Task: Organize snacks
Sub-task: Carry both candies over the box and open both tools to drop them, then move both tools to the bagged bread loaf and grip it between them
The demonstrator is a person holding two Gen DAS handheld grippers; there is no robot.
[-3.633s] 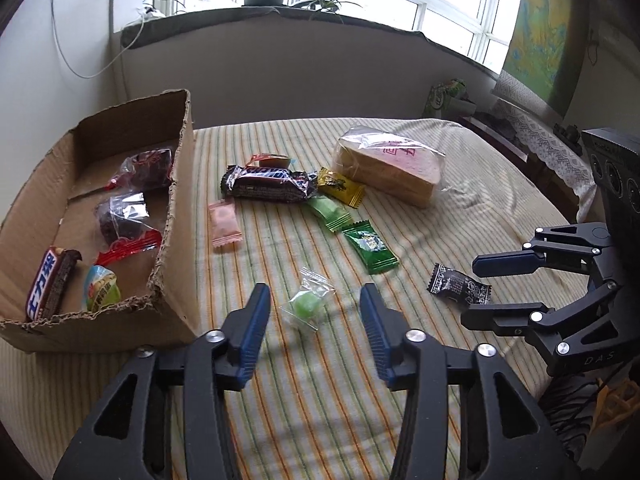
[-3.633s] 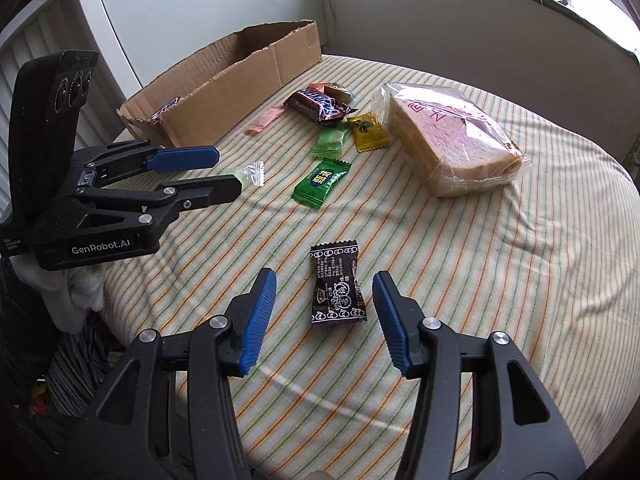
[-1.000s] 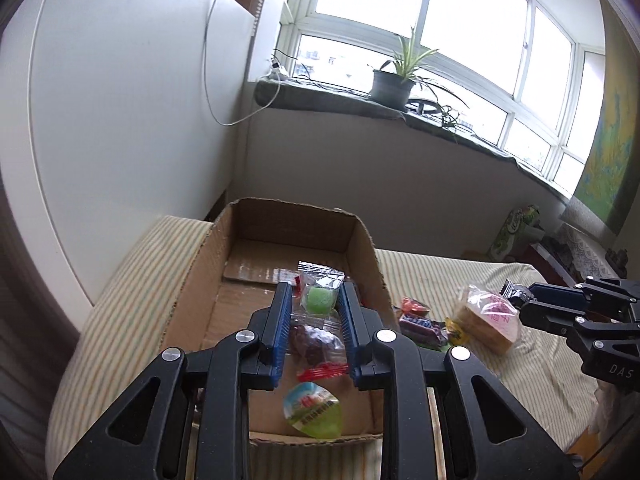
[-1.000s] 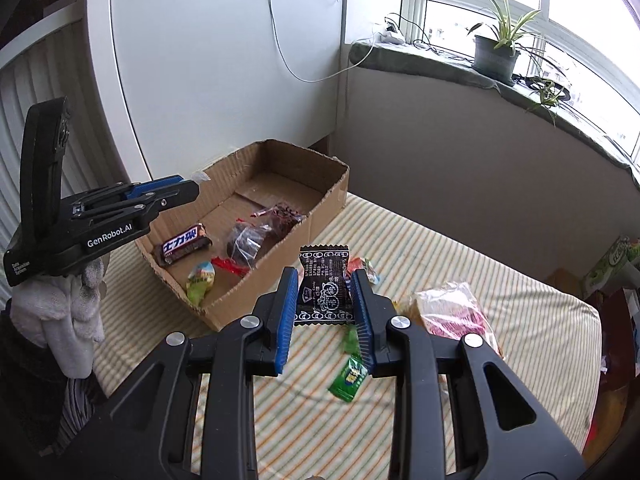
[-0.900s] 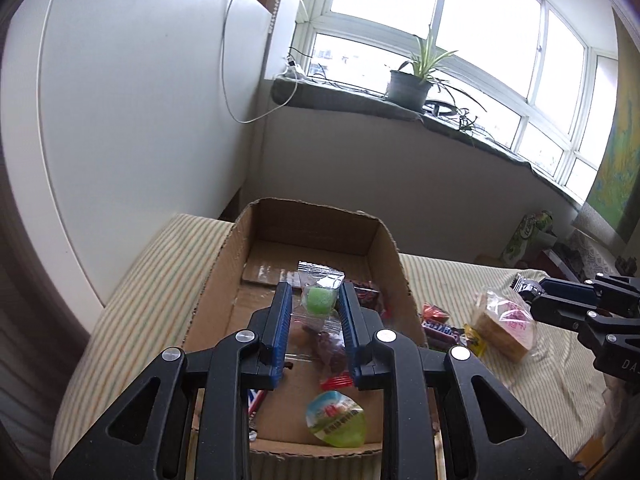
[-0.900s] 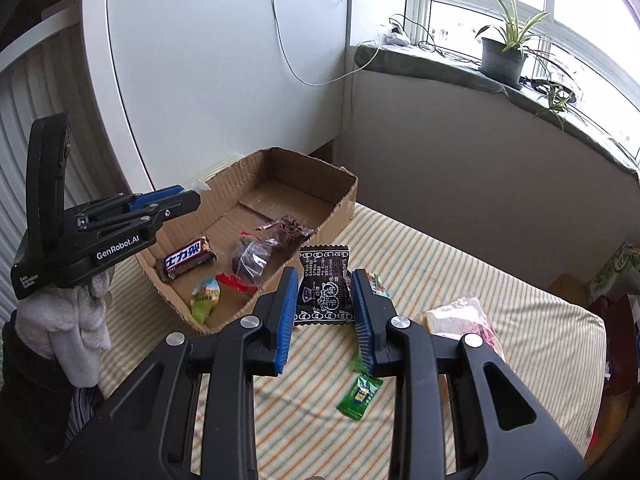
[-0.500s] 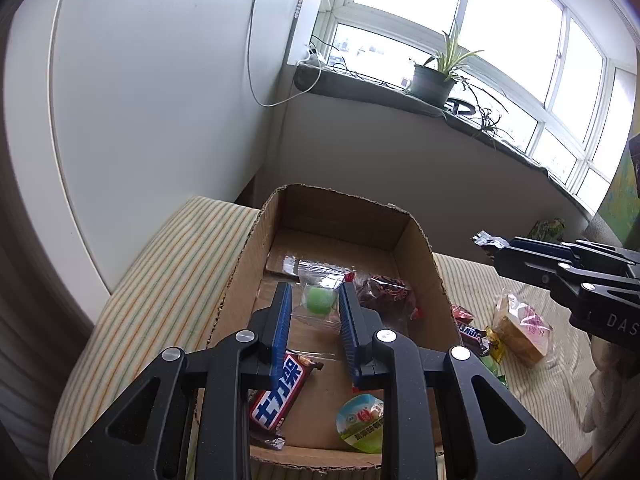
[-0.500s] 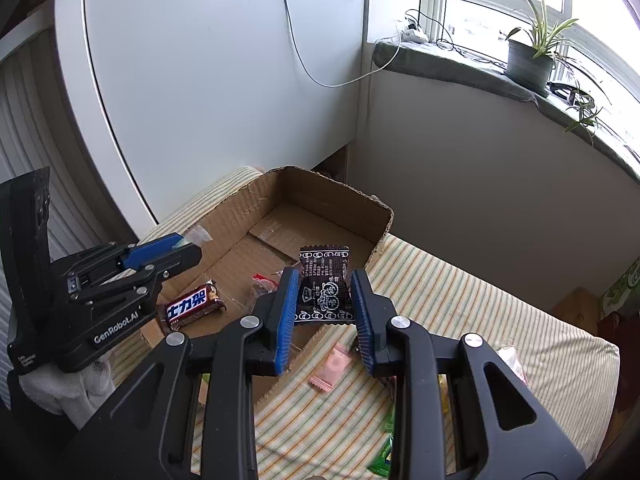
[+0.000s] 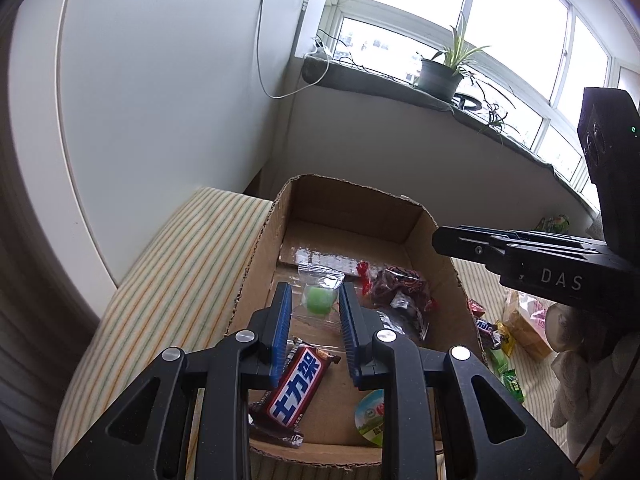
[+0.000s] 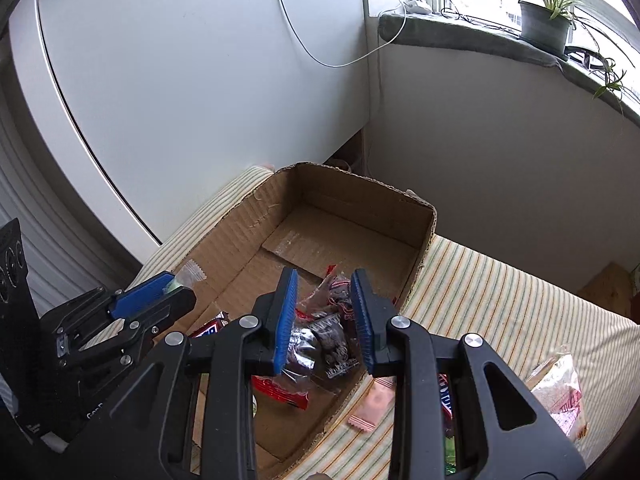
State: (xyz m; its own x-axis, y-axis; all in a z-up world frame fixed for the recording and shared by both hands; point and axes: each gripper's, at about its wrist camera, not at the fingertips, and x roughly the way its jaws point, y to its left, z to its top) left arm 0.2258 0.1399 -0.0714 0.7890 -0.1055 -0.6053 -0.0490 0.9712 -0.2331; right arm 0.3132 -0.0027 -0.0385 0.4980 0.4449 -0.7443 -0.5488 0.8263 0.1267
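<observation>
Two snacks are over the cardboard box (image 9: pixel 348 200) at once, so the step in hand looks like the drop. The left gripper (image 9: pixel 314 293) is pinched narrow on the green candy (image 9: pixel 319 299) in its clear wrapper, which hangs above the box floor between the chocolate bar (image 9: pixel 298 380) and the dark wrapped snacks (image 9: pixel 400 288). The right gripper (image 10: pixel 325 276) is just as narrow. A black packet (image 10: pixel 341 363) shows only low down by its right pad, apparently nipped there, though the view does not make that grip certain

To do this well, I would let go one side at a time, since the two grippers sit close together over the same box. Ease each down until the snack is below the rim, then open wide enough that the crinkly wrapper falls free instead of clinging to a pad. Aim for the bare cardboard toward the far wall, not on top of the pile. The black packet may slip early, so it should go first

More snacks wait on the striped cloth (image 10: pixel 500 300) beside the box, among them a pink sachet (image 10: pixel 372 404) and a bagged bread slice (image 10: pixel 560 392), so the sorting seems roughly halfway
</observation>
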